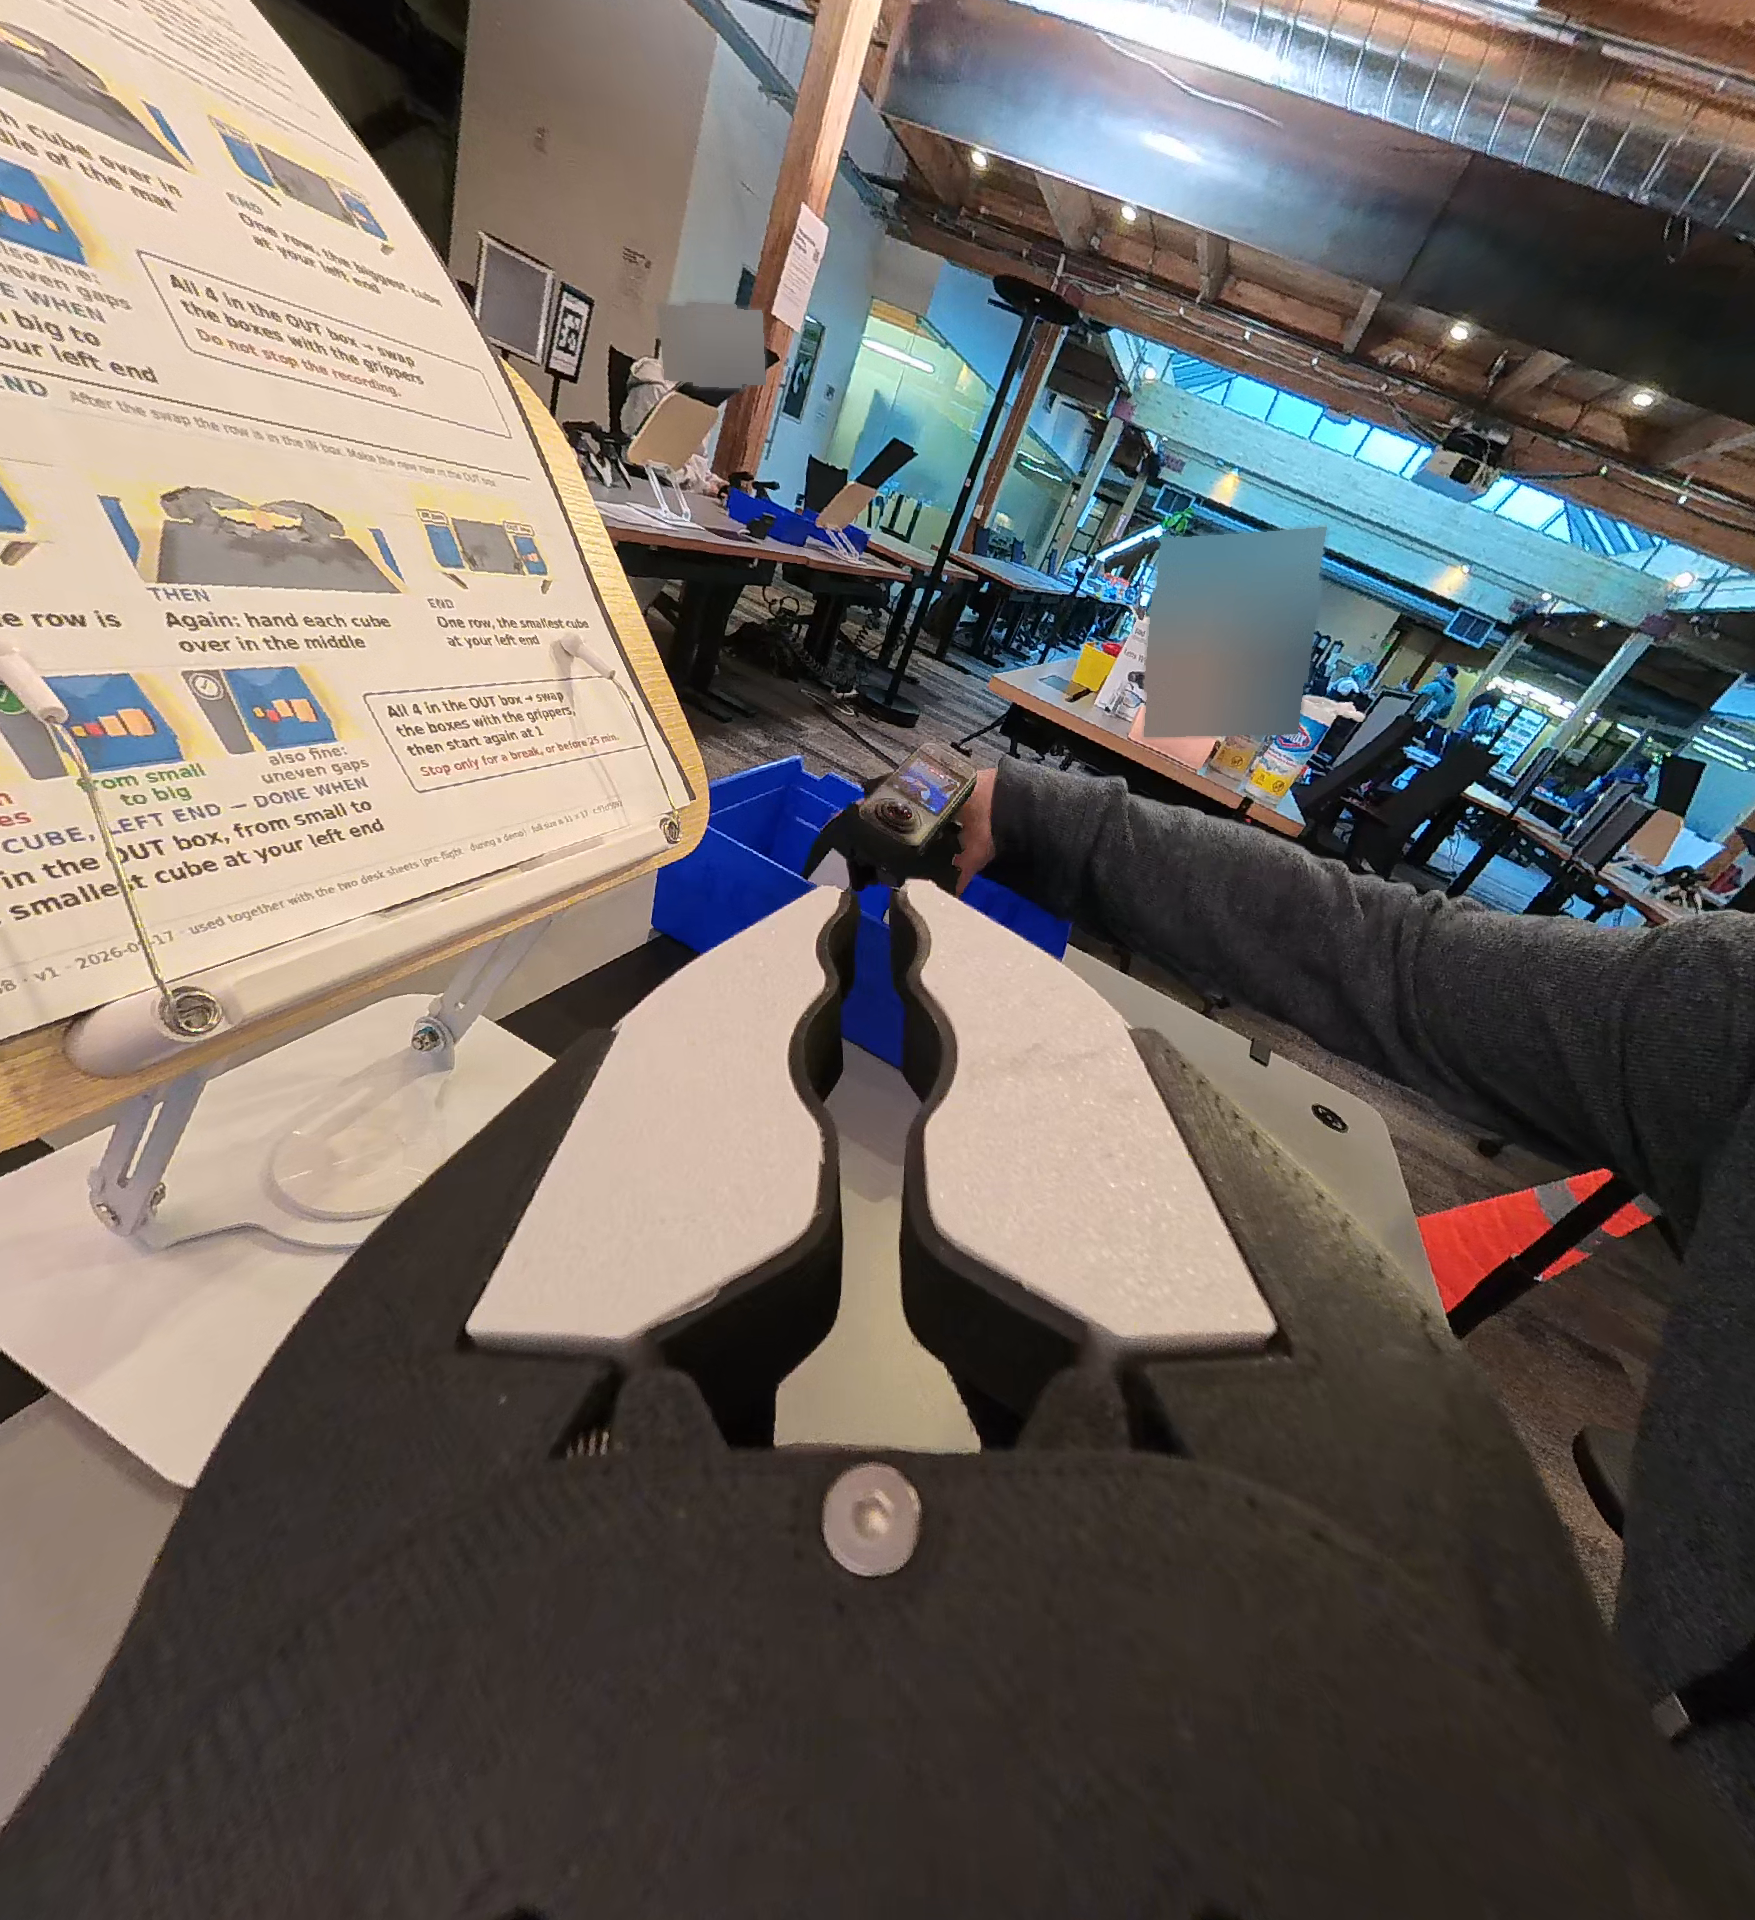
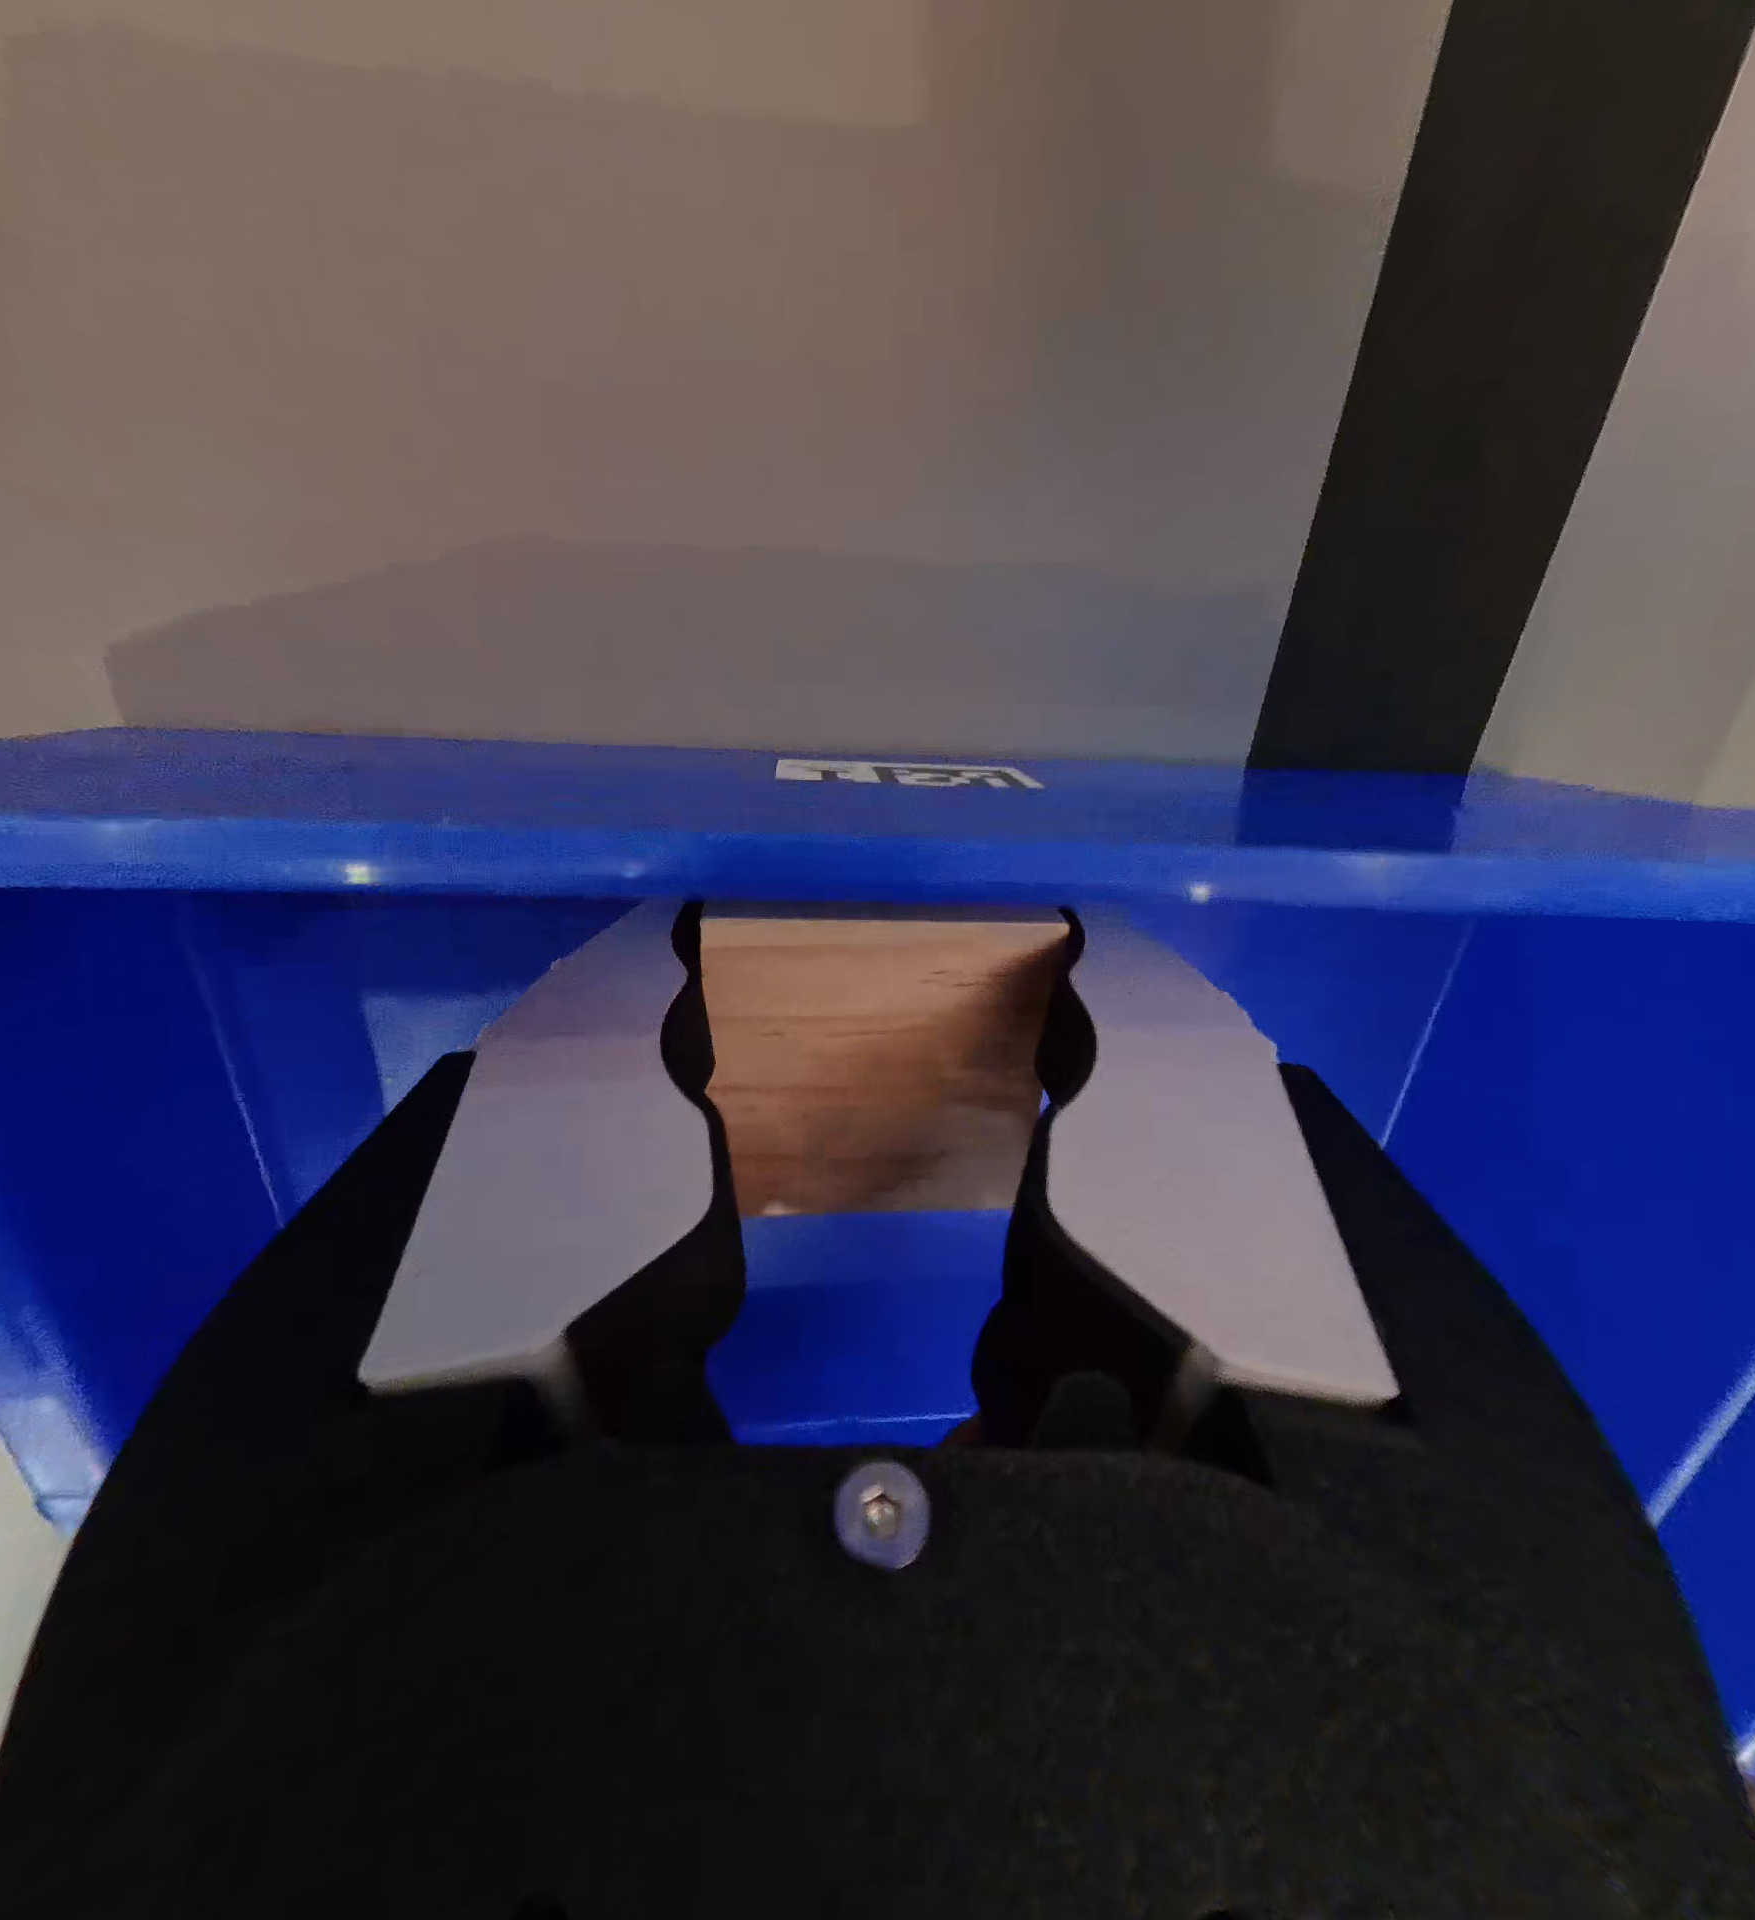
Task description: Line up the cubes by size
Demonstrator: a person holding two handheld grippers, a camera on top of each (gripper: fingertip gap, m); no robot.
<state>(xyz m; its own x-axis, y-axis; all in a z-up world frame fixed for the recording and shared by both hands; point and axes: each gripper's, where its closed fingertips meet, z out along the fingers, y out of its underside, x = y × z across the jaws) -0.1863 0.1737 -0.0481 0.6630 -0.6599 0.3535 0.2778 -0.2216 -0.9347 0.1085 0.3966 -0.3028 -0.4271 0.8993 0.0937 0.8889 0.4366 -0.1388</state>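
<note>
My right gripper [image 2: 873,925] is shut on a wooden cube [image 2: 873,1060]; both pads press on its sides. It holds the cube inside a blue bin [image 2: 229,1039], close under the bin's far rim. In the left wrist view the right gripper [image 1: 894,831] hangs over the same blue bin [image 1: 738,873], held by a hand in a grey sleeve [image 1: 1372,997]; the cube is hidden there. My left gripper [image 1: 873,899] is closed down to a thin slit with nothing between its fingers. It sits well back from the bin, above the table.
An instruction sheet on a wooden stand [image 1: 229,623] rises at the left, its white base [image 1: 229,1195] on the table. A black strip [image 2: 1475,416] crosses the light table surface beyond the bin. An orange cone [image 1: 1517,1236] lies on the floor at the right. My hands' fingertips stand some 45 cm from each other.
</note>
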